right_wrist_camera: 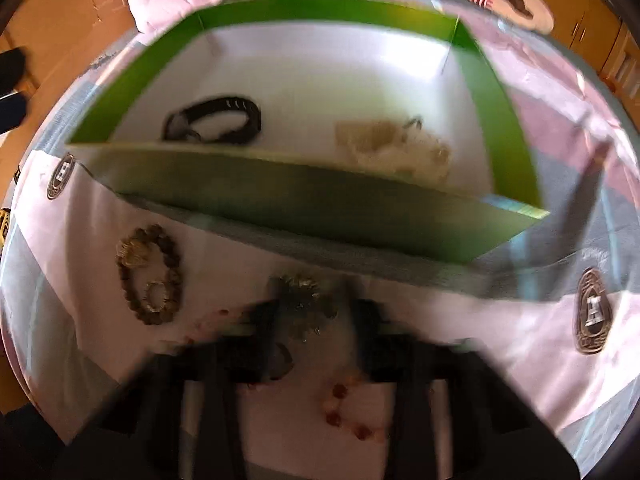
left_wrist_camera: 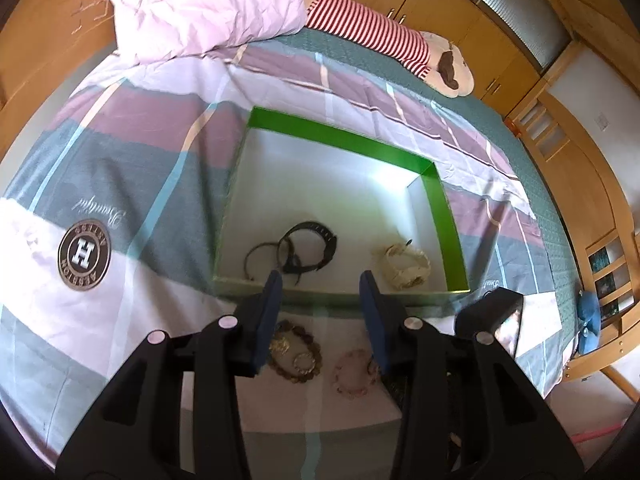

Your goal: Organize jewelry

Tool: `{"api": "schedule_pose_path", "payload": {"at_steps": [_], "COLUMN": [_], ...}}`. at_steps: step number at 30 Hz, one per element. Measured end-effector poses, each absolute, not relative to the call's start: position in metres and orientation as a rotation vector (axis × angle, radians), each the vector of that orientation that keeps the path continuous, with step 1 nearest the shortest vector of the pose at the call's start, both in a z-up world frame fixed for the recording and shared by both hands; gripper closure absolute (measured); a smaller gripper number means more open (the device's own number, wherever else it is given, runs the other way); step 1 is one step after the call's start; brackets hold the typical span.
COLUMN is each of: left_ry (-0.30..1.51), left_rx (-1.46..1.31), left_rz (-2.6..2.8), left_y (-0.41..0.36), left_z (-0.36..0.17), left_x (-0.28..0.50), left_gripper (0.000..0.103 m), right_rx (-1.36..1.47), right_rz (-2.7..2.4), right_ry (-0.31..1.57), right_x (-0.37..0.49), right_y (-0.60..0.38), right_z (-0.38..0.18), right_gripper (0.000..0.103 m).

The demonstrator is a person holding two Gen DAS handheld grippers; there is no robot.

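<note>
A green box (left_wrist_camera: 444, 208) with a white inside lies on the bed. In it are black bracelets (left_wrist_camera: 308, 248) on the left and a cream bracelet (left_wrist_camera: 404, 266) on the right. My left gripper (left_wrist_camera: 322, 280) hangs open over the box's near wall, with nothing between its blue pads. On the sheet below it lie a brown bead bracelet (left_wrist_camera: 296, 352) and a pink bead bracelet (left_wrist_camera: 354, 372). The right wrist view is blurred. There my right gripper (right_wrist_camera: 316, 292) points down at the sheet in front of the box (right_wrist_camera: 304, 196). Its fingers stand apart around a silvery piece (right_wrist_camera: 302, 300). Whether they touch it is lost in the blur.
The brown bead bracelet (right_wrist_camera: 150, 276) lies left of my right gripper and reddish beads (right_wrist_camera: 340, 396) lie under it. A black device with a shiny face (left_wrist_camera: 496, 320) stands by the box's near right corner. A pink duvet (left_wrist_camera: 208, 4) and a striped plush toy (left_wrist_camera: 372, 32) lie at the bed's far end.
</note>
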State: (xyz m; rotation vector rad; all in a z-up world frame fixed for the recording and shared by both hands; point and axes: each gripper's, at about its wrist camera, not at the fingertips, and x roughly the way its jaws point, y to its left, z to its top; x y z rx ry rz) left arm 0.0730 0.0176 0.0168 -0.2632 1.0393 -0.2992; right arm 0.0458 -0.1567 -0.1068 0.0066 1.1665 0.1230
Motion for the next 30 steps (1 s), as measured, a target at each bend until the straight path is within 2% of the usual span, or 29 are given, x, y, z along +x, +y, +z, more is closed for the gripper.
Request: {"api": "schedule_pose_path", "payload": {"at_steps": [2, 6, 13, 23, 26, 30], "left_ry": [1.041, 1.053, 1.084, 1.162, 1.21, 1.285], "left_rx": [-0.275, -0.295, -0.25, -0.157, -0.151, -0.16], "left_rz": [-0.283, -0.247, -0.253, -0.29, -0.266, -0.236], "left_y": [0.027, 0.038, 0.026, 0.004, 0.006, 0.008], "left_z": [0.015, 0.013, 0.007, -0.009, -0.026, -0.05], "left_x": [0.074, 0.074, 0.07, 0.058, 0.064, 0.074], "left_gripper": [0.062, 0.054, 0.054, 0.053, 0.061, 0.062], "right_rx": [0.035, 0.112, 0.208, 0.198, 0.19, 0.192], "right_rz": [0.141, 0.224, 0.284, 0.221, 0.224, 0.228], "right_ry": [1.154, 1.085, 0.91, 0.907, 0.904, 0.914], "right_x": [0.042, 0.032, 0.028, 0.027, 0.024, 0.021], "right_y": [-0.158, -0.158, -0.167, -0.185, -0.186, -0.186], "right_z": [-0.097, -0.061, -0.008, -0.009, -0.009, -0.01], "right_gripper": [0.093, 0.093, 0.093, 0.093, 0.093, 0.093]}}
